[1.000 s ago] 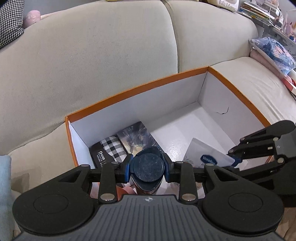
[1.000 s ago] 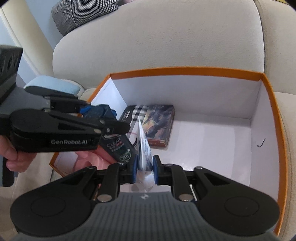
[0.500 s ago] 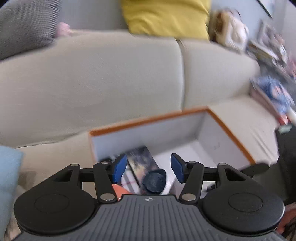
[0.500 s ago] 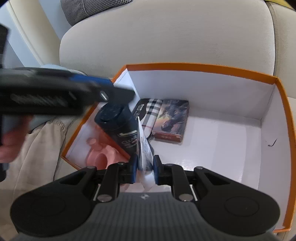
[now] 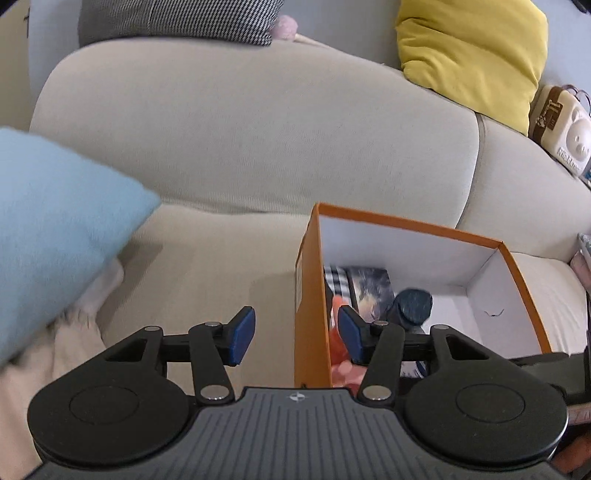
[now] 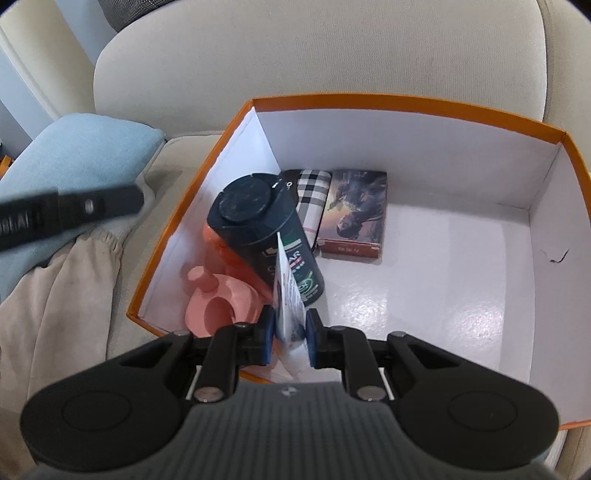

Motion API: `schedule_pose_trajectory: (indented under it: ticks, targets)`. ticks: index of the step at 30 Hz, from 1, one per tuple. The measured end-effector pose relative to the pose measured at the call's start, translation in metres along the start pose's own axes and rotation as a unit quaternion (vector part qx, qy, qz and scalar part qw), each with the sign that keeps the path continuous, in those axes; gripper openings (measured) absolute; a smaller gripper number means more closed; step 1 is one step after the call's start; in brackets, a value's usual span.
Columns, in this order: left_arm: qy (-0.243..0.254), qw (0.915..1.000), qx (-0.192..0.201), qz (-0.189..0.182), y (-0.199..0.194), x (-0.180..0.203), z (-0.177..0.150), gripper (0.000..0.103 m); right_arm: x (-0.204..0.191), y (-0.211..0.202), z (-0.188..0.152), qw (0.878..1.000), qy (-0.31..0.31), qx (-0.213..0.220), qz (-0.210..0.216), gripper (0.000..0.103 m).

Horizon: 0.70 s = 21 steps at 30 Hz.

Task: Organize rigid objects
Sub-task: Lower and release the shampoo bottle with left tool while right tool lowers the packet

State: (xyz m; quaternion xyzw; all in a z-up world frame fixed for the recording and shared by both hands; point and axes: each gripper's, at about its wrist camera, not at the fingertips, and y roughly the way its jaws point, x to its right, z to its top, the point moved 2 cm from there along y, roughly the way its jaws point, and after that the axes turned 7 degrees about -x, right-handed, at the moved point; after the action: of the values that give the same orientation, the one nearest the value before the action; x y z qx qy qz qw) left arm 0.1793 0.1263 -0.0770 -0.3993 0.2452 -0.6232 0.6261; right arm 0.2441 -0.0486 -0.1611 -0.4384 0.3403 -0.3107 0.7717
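Observation:
An orange box with white inside walls (image 6: 546, 173) sits on a beige sofa. In it stand a dark shampoo bottle (image 6: 266, 236), a checked case (image 6: 312, 195), a picture-printed box (image 6: 354, 214) and a pink plastic piece (image 6: 221, 306). My right gripper (image 6: 289, 334) is shut on a white Vaseline tube (image 6: 286, 295) over the box's near edge, beside the bottle. My left gripper (image 5: 295, 334) is open and empty, straddling the box's left wall (image 5: 310, 295). The bottle's cap (image 5: 412, 304) shows in the left wrist view.
A light blue cushion (image 5: 55, 221) and beige cloth (image 6: 55, 288) lie left of the box. A yellow pillow (image 5: 472, 51) and a houndstooth pillow (image 5: 177, 18) rest on the sofa back (image 5: 258, 129). A bear-shaped item (image 5: 565, 129) is at the right.
My left gripper let go of the shampoo bottle, opened, and pulled back and left out of the box. The bottle now stands in the box. The right gripper still holds the tube.

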Motion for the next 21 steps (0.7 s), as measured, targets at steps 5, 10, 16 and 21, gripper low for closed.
schedule_pose_trajectory:
  ticks: [5,10,16,21]
  targets:
    - [-0.021,0.9997,-0.008,-0.009,0.002,0.0,-0.011,0.06,-0.004,-0.001,0.004,1.0,0.0,-0.009,0.007,0.023]
    - [-0.027,0.9995,-0.002,-0.014,-0.004,-0.003,-0.016,0.06,-0.011,-0.004,0.002,1.0,-0.006,-0.009,0.006,0.023]
    - [-0.027,0.9995,0.003,-0.013,-0.007,0.0,-0.022,0.06,-0.013,-0.007,0.001,1.0,0.002,-0.006,0.011,0.022]
    - [-0.012,0.9997,0.021,-0.005,-0.017,0.008,-0.03,0.06,-0.015,-0.015,0.0,1.0,-0.001,0.008,0.006,0.024]
